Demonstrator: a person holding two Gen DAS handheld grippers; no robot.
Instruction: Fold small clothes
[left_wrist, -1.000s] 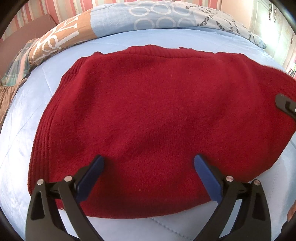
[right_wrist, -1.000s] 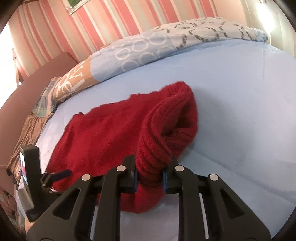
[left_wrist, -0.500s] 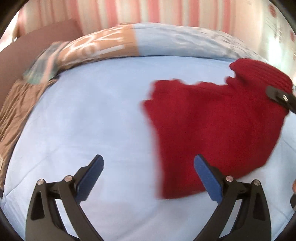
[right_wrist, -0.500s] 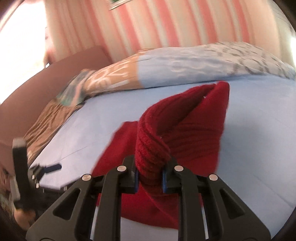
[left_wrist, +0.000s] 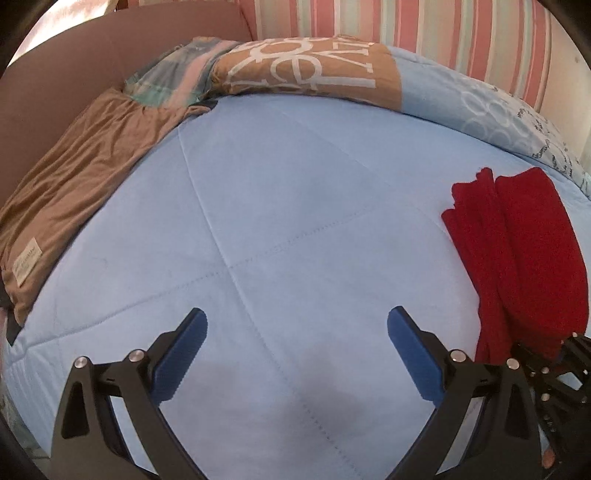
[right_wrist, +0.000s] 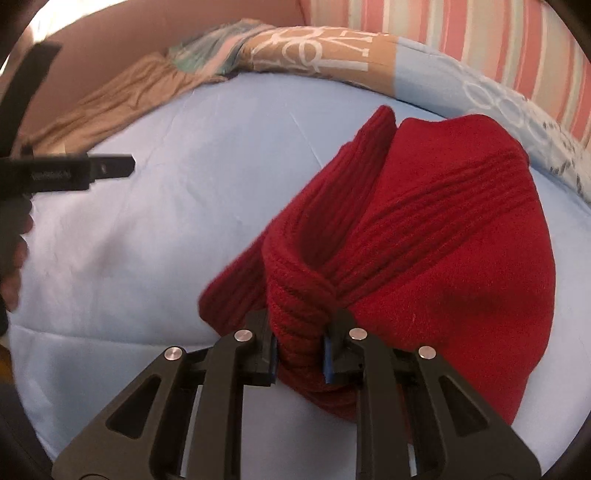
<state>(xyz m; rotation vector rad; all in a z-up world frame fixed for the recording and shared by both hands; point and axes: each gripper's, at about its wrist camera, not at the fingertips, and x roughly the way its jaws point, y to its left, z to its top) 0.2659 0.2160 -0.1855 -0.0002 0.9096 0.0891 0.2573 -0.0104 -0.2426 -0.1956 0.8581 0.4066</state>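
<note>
A dark red knit sweater (right_wrist: 436, 229) lies bunched and folded on the light blue bed cover (right_wrist: 155, 236). My right gripper (right_wrist: 300, 350) is shut on its ribbed hem, which bulges up between the pads. In the left wrist view the same sweater (left_wrist: 524, 258) is a narrow folded heap at the far right, with the right gripper's black frame (left_wrist: 554, 373) just below it. My left gripper (left_wrist: 295, 354) stands wide open over bare blue cover, well left of the sweater, with nothing between its blue pads. Its black body (right_wrist: 62, 173) shows at the left edge of the right wrist view.
A long patterned pillow (left_wrist: 314, 70) in tan and pale blue lies along the far side under a pink striped wall (left_wrist: 424, 33). A brown cloth with a label (left_wrist: 77, 166) lies at the left, next to a brown headboard (left_wrist: 92, 48).
My left gripper has swung away to the left off the sweater, which has slid from under it to the far right of its view. The right gripper has carried the hem leftward, bunching the sweater.
</note>
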